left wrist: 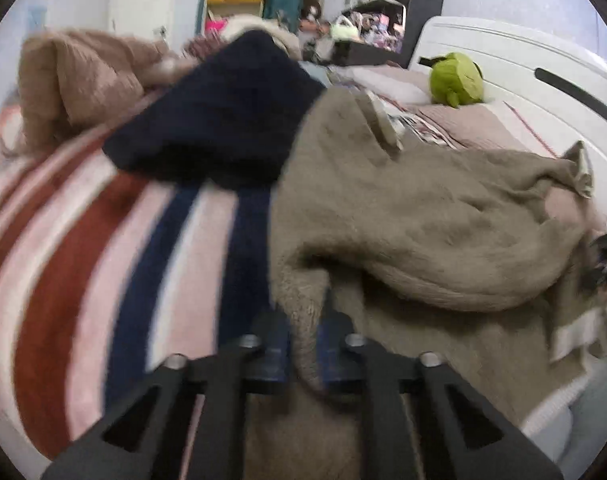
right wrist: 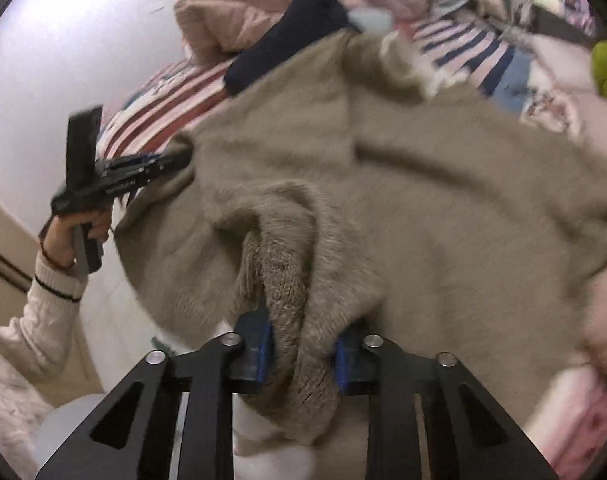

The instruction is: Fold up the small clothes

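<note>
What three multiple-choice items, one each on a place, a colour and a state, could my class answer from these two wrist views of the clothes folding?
1. Where does the dark navy garment lie?
A. on the striped blanket
B. on the floor
C. on a shelf

2. What colour is the fuzzy knitted sweater?
A. red
B. grey-beige
C. white

3. What is the state of the right gripper?
A. open, holding nothing
B. shut on the sweater
C. out of view

Answers: 1 A, it rests on the pink, rust and navy striped blanket. 2 B, its fibres look taupe in both views. 3 B, a roll of knit is pinched between its blue pads.
</note>
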